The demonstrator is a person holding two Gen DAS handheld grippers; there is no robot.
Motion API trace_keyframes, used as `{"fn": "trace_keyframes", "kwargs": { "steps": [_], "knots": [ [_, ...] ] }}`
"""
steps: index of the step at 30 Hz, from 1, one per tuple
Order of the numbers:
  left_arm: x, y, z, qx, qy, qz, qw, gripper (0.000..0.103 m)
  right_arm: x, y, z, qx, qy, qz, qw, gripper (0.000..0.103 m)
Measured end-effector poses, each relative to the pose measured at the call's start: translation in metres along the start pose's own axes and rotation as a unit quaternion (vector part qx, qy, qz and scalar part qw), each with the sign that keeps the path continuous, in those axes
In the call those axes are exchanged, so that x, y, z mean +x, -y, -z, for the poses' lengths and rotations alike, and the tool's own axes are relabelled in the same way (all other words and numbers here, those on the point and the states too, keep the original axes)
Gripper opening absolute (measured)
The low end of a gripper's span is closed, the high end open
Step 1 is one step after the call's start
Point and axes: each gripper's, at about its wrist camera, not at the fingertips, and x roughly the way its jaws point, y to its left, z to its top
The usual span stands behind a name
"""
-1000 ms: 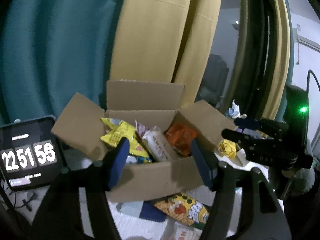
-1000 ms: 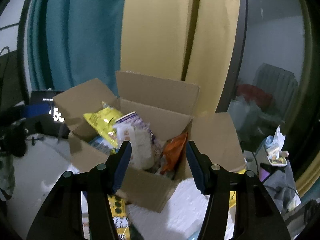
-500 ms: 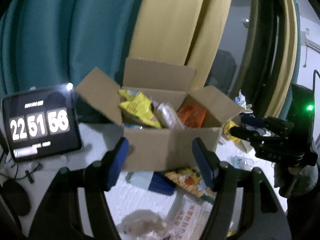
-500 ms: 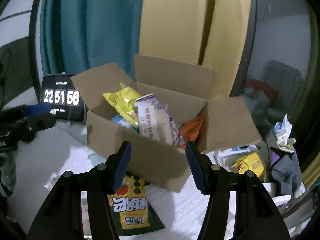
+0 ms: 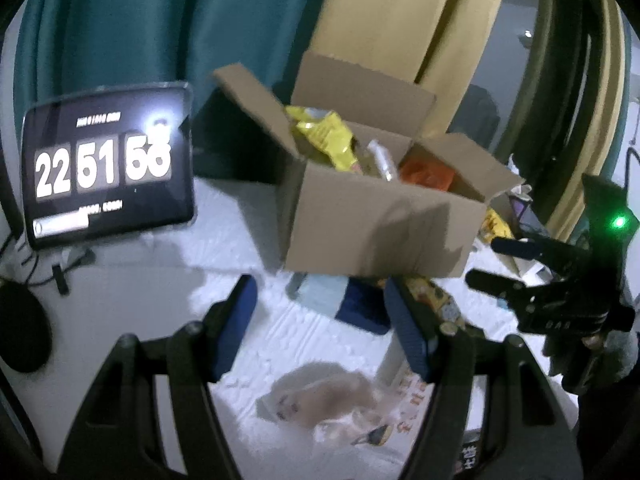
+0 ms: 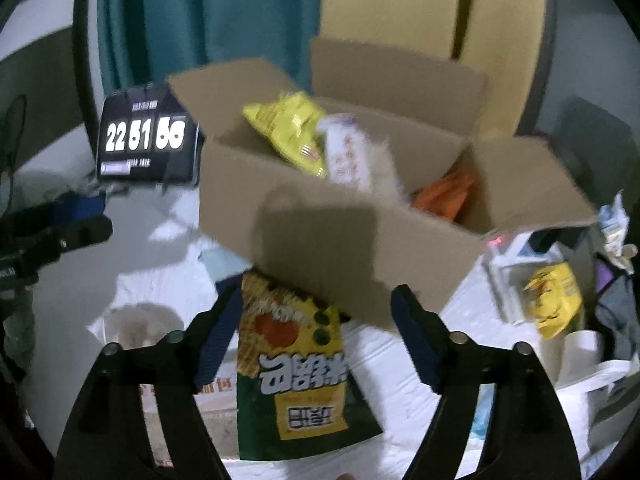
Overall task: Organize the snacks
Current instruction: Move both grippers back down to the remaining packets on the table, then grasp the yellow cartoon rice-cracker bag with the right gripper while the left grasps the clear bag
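Both hand-held grippers are seen empty above a white surface strewn with snacks. On the right gripper (image 6: 316,332) the jaws are opening; a green and yellow snack bag (image 6: 296,368) is framed between them, lying flat on the surface, but no pad is seen pressing on it. The left gripper (image 5: 320,324) is held partly spread with nothing pinched; below it a clear packet of pale brown snacks (image 5: 324,396) is seen, blurred, and a dark blue packet (image 5: 360,308) lies just in front of the box.

A cardboard box (image 6: 328,216) stands with its flaps open, and part of the sorting appears to be done: a yellow bag (image 6: 288,136), a white packet (image 6: 348,152) and an orange packet (image 6: 444,192) are already leaning inside it. Much is judged to be left. Besides the bags under the grippers, a small yellow packet (image 6: 556,296) is seen well to the right of the box among other clutter, and a printed packet (image 5: 412,392) lies partly hidden beside the left gripper's right finger. A tablet showing a clock (image 5: 104,164) stands to the left of the box.
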Motion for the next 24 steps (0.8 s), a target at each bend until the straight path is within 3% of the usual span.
{"fn": "trace_keyframes", "kwargs": {
  "steps": [7,16,20,24],
  "knots": [
    [0.011,-0.011,0.009,-0.011,-0.022,-0.001,0.9997,0.068,0.033,-0.014,0.014,-0.011,-0.044,-0.026,0.999,0.083],
    [0.023,-0.011,0.033,-0.006,-0.069,0.013,0.9975,0.068,0.066,-0.011,0.024,-0.008,-0.093,-0.022,0.995,0.084],
    [0.033,-0.010,0.046,-0.011,-0.096,0.020,0.9951,0.081,0.076,-0.009,0.028,-0.011,-0.108,-0.018,0.994,0.084],
    [0.039,-0.003,0.057,-0.011,-0.124,0.038,0.9915,0.084,0.078,-0.008,0.031,-0.003,-0.106,-0.026,0.994,0.083]
  ]
}}
